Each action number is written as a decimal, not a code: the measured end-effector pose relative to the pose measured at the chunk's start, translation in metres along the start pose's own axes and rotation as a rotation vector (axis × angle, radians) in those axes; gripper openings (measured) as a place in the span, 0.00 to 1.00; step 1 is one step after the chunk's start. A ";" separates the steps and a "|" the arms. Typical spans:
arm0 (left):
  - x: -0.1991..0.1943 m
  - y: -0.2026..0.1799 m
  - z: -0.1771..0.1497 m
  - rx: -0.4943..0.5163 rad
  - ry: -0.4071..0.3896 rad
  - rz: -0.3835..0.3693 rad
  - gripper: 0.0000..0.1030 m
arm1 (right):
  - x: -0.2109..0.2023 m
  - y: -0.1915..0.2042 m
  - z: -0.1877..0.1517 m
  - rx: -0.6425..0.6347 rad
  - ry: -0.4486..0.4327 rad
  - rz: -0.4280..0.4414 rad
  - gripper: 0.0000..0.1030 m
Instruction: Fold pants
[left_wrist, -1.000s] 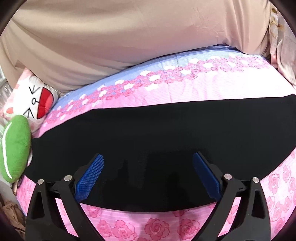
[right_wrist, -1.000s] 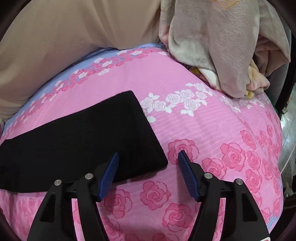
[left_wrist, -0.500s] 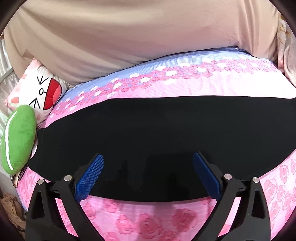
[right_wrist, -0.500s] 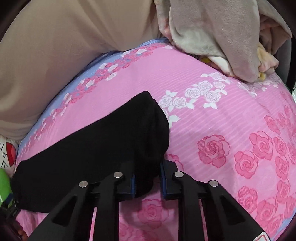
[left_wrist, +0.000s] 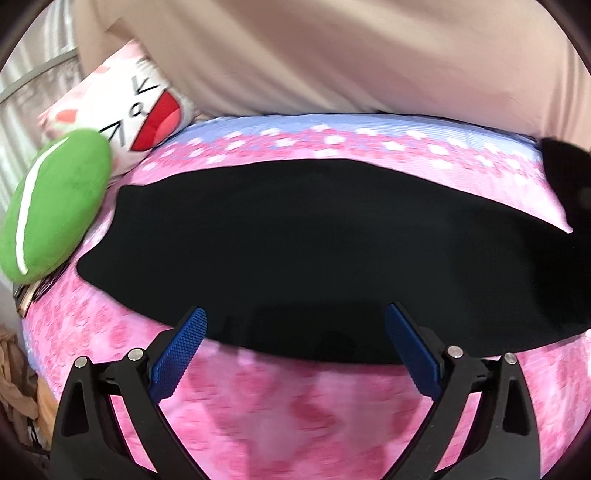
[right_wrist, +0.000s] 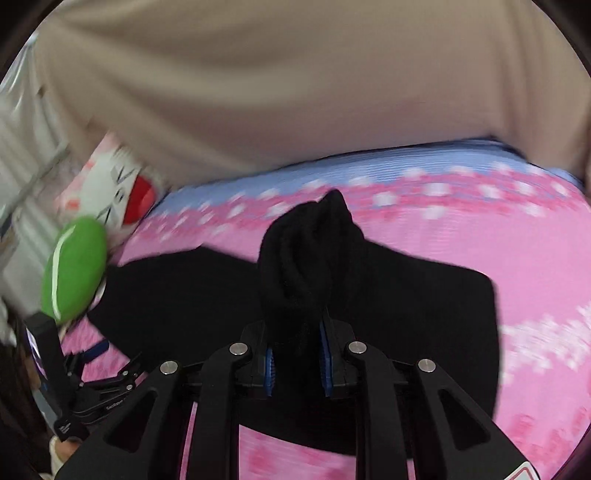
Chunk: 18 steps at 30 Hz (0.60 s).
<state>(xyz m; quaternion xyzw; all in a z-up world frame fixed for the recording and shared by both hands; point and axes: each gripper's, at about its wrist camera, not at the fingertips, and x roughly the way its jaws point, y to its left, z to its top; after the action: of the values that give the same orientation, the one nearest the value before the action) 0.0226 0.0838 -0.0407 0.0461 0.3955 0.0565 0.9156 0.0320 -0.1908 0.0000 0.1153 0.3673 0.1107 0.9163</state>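
Pants (left_wrist: 332, 240), black, lie lengthwise across a pink rose-print bedsheet (left_wrist: 295, 413), one end toward the green cushion (left_wrist: 51, 206) and the cartoon-face pillow (left_wrist: 136, 110) at the left. The far end is raised off the sheet: in the right wrist view a bunched tuft of black cloth stands up between the blue pads (right_wrist: 325, 354) of the right gripper (right_wrist: 297, 362), which is pinching the pants. Below that tuft the rest of the garment spreads flat on the sheet.

The left gripper (left_wrist: 295, 350) has its jaws spread wide, hovering just at the near edge of the pants with nothing between the pads. In the right wrist view it appears at the lower left (right_wrist: 107, 365), beside the cushion end.

Assessment: the step in hand appears to be carrying the pinched end over to the opposite end to halve the length. To do it well, the pinch should hold both layers of the cloth; whether it does cannot be confirmed, as the tuft hides the layers. The raised end should travel high enough to clear the flat part without dragging it, then come down edge to edge. The free left gripper would best pin the resting end against sliding. A soft sheet underneath may wrinkle and pull the fold askew.
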 end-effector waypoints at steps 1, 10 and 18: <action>0.001 0.012 -0.002 -0.016 0.004 0.009 0.92 | 0.016 0.017 -0.001 -0.021 0.025 0.021 0.18; 0.003 0.068 -0.017 -0.096 0.025 0.012 0.92 | 0.074 0.083 -0.034 -0.175 0.145 0.014 0.58; -0.002 0.067 -0.010 -0.126 0.000 -0.061 0.92 | -0.031 -0.068 -0.051 0.152 0.010 -0.261 0.75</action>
<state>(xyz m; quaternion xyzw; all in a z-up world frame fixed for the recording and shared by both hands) 0.0099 0.1499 -0.0375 -0.0238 0.3925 0.0533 0.9179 -0.0177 -0.2573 -0.0354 0.1351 0.3910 -0.0370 0.9097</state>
